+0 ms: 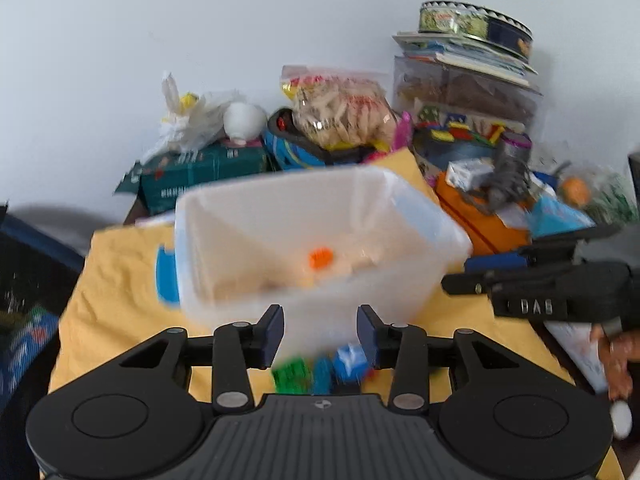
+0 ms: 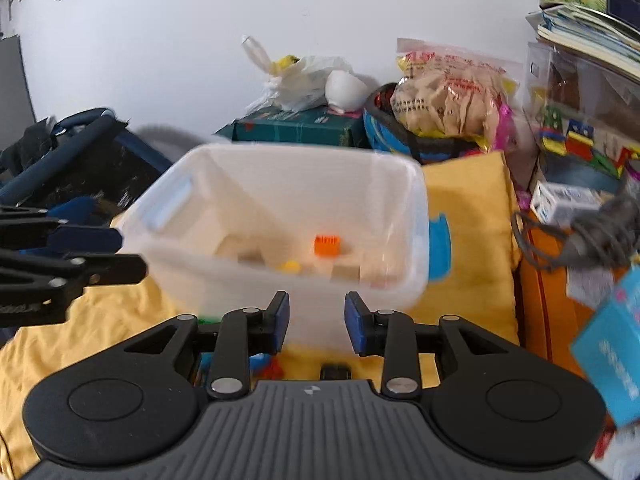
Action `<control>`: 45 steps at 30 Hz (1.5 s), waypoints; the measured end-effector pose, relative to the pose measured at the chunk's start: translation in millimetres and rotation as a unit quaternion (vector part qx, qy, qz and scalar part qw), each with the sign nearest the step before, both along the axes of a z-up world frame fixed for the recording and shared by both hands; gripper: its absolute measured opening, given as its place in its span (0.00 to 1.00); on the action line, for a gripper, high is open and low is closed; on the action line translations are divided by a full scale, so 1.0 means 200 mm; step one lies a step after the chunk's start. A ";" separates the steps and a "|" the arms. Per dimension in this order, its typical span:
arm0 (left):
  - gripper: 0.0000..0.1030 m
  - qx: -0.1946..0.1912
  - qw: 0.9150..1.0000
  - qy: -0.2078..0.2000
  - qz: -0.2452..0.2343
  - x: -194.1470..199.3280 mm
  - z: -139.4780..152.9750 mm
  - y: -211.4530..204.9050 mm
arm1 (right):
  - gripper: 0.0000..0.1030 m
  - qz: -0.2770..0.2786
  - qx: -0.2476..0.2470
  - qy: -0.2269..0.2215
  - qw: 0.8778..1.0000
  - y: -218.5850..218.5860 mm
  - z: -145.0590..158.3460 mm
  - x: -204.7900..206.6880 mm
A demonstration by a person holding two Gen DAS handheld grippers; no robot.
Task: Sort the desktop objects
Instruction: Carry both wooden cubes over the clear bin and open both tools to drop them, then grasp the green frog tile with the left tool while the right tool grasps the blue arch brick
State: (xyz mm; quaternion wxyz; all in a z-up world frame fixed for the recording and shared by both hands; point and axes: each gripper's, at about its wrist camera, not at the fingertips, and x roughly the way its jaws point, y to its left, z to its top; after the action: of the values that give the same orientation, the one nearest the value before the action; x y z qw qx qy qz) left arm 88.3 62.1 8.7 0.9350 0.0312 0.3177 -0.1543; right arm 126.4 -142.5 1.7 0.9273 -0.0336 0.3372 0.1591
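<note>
A: Where's the translucent white plastic bin (image 1: 320, 240)?
B: On the yellow cloth (image 1: 120, 280) over the tabletop, just ahead of both grippers — an orange toy brick (image 2: 327, 246) and pale wooden blocks (image 2: 344, 270) lie inside.
A: The fingers?
B: Left gripper (image 1: 320, 334): apart, nothing between. Right gripper (image 2: 316, 322): likewise apart and empty.
A: Anything nearer?
B: Blurred green and blue toy bricks (image 1: 320, 372) lie on the cloth by the left gripper.
A: And behind?
B: Clutter by the far wall — a clear bag of snacks (image 1: 340, 112), a dark green box (image 1: 200, 172), a round tin (image 1: 476, 24) on stacked books to the right.
</note>
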 end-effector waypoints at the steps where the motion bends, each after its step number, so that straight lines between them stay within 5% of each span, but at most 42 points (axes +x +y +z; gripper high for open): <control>1: 0.43 0.001 1.000 0.005 0.003 -0.05 -0.02 0.00 | 0.34 -0.001 -0.006 0.004 1.000 -0.01 -0.02 -0.03; 5: 0.43 -0.016 0.999 0.040 0.019 -0.19 -0.16 0.00 | 0.35 0.012 -0.015 0.054 0.998 -0.02 -0.16 -0.12; 9: 0.43 0.007 0.996 0.084 -0.002 -0.29 -0.30 -0.06 | 0.37 0.038 -0.023 0.104 0.994 0.04 -0.31 -0.22; 14: 0.43 0.038 0.993 0.108 -0.028 -0.39 -0.41 -0.10 | 0.36 0.075 -0.073 0.096 0.990 0.14 -0.40 -0.35; 26: 0.43 0.103 0.987 0.089 -0.082 -0.32 -0.46 -0.22 | 0.36 0.067 -0.061 0.126 0.988 0.15 -0.44 -0.41; 32: 0.40 0.145 0.974 0.117 -0.132 -0.22 -0.57 -0.29 | 0.36 0.059 -0.061 0.120 0.989 0.14 -0.42 -0.43; 35: 0.30 0.127 0.975 0.135 -0.125 -0.19 -0.61 -0.27 | 0.37 0.058 -0.057 0.117 0.990 0.13 -0.42 -0.43; 40: 0.30 0.063 0.982 0.162 -0.074 -0.20 -0.58 -0.20 | 0.37 0.110 -0.083 0.080 0.987 0.17 -0.43 -0.44; 45: 0.30 0.023 0.982 0.182 -0.045 -0.25 -0.60 -0.16 | 0.48 0.173 -0.112 0.069 0.976 0.21 -0.49 -0.38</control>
State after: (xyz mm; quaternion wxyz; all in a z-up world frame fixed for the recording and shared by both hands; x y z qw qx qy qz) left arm 37.4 30.6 -110.8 0.8527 0.0378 0.4845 -0.1917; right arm 50.2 -100.2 -96.0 0.8507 -0.1839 0.4051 0.2799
